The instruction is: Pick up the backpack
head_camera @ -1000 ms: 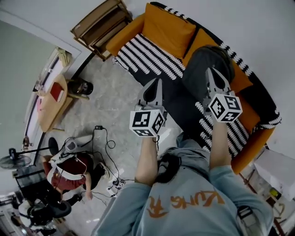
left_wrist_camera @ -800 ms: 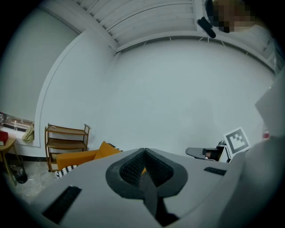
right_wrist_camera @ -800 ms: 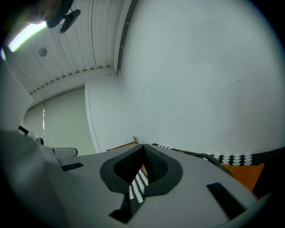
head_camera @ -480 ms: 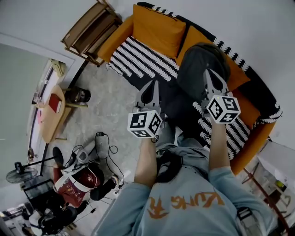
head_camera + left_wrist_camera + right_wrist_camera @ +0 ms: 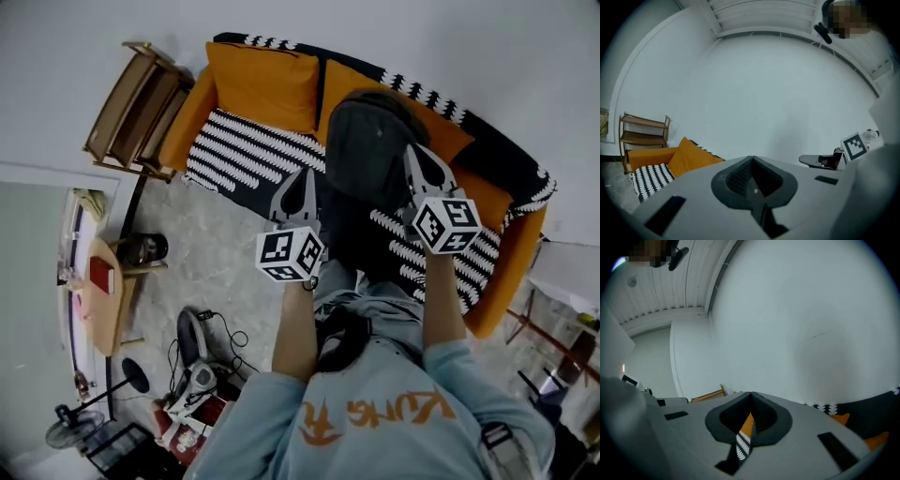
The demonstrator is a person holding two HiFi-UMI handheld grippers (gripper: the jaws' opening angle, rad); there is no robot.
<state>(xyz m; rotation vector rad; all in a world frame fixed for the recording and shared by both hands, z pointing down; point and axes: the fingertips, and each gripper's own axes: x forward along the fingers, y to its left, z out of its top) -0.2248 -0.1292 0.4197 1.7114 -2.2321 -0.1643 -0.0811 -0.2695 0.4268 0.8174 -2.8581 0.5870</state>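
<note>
Left gripper and right gripper, jaws together and empty, hovered near the dark grey fabric backpack mid-seat on the orange sofa, likely approach step; next they'd need opening and lowering.

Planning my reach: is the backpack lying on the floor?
No, the backpack sits on the seat of the orange sofa.

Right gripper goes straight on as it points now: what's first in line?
Probably the white wall above the sofa back: the right gripper sees only wall past its tips. The backpack seems lower; depth unclear.
</note>
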